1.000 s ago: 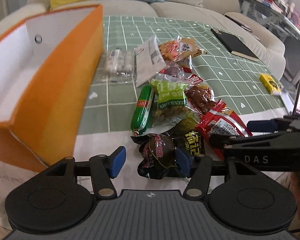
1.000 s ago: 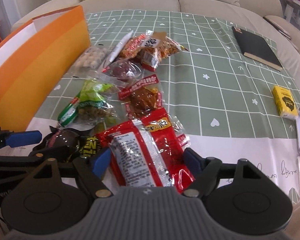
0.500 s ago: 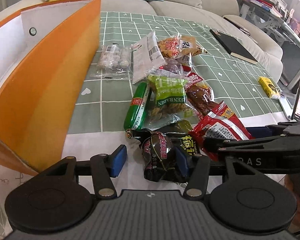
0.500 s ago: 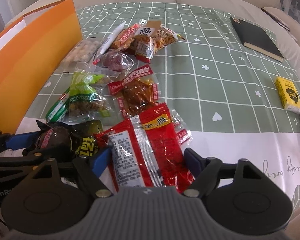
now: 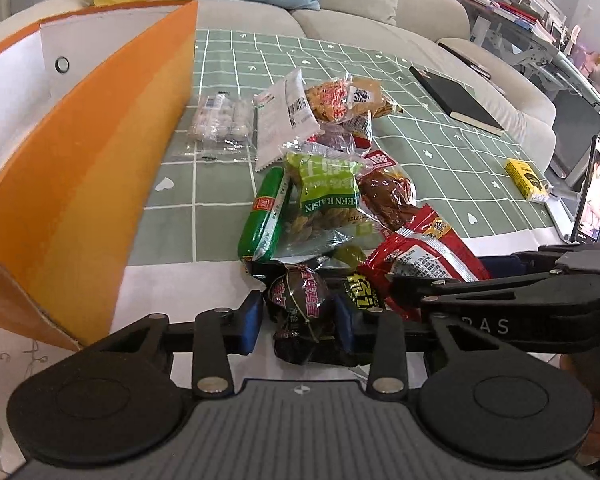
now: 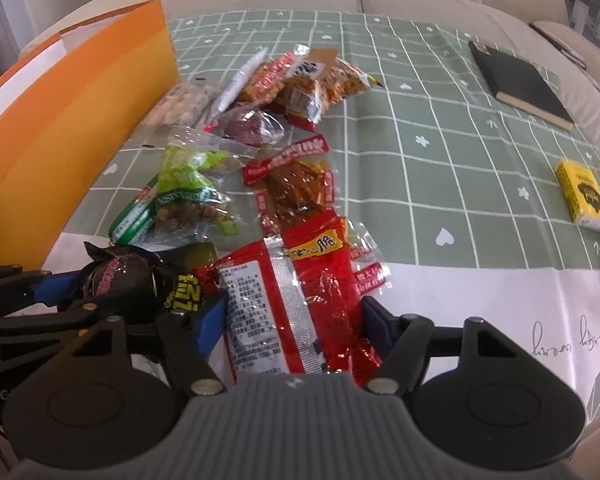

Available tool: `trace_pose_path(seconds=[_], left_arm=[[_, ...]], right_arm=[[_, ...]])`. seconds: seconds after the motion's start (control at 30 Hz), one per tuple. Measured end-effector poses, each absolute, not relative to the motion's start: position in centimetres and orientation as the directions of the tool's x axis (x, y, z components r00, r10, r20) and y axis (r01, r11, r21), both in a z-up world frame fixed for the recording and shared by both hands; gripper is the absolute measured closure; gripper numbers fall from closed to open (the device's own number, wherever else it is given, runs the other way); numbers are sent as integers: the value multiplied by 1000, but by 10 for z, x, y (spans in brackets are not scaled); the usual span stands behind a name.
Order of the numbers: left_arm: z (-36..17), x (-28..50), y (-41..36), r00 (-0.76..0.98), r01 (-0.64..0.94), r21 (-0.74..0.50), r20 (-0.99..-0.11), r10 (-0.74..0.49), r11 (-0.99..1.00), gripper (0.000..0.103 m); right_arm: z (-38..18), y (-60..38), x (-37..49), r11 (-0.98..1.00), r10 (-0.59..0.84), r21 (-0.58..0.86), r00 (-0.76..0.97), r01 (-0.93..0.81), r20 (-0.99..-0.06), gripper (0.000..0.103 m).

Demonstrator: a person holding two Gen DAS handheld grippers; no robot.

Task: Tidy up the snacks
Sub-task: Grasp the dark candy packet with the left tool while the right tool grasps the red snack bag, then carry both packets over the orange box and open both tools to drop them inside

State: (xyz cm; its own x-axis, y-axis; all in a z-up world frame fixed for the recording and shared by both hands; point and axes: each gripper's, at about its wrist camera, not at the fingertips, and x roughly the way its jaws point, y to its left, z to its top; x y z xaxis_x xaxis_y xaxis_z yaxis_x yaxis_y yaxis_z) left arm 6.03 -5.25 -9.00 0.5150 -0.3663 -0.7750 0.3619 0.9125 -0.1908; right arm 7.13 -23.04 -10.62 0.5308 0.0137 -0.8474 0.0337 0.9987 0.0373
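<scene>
Bright daylight, soft shadows; glare on snack wrappers (image 6: 284, 312); heavy fisheye bend at edges; rt view slightly blurred.

Snack wrappers (image 5: 328, 196) glossy crinkled plastic film; orange box (image 5: 84, 184) matt cardboard; bench cloth (image 6: 440, 176) smooth; left tool (image 5: 298, 322) matt black plastic.

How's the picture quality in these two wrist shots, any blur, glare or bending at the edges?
Left wrist view: sharp in the middle; fisheye bends the orange cardboard box wall and the sofa; glare on the green raisin packet.
Right wrist view: slightly softer overall; grid lines of the green checked tablecloth curve toward the edges; highlights on the red foil snack packets.
</scene>
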Motion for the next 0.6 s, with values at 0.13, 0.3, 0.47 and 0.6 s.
trace_pose_path(seconds=[0.13,0.3,0.47,0.6], left_arm=[[-82,55,-52,538,367,-157,-768,-347,917,64],[-71,45,-47,552,356,-131,-770,-321,925,64],[-56,36,-42,579,336,-95,-764,-285,937,64],[-40,30,-34,611,306,-100,-742,-276,947,64]], right_arm=[[-98,-224,67,1000,15,22,556,6,-831,35],[-89,-217,60,1000,12,-5,582,-27,-813,35],[-75,-217,53,999,37,23,607,-31,-794,35],[-62,-211,47,998,55,30,630,-50,-775,35]])
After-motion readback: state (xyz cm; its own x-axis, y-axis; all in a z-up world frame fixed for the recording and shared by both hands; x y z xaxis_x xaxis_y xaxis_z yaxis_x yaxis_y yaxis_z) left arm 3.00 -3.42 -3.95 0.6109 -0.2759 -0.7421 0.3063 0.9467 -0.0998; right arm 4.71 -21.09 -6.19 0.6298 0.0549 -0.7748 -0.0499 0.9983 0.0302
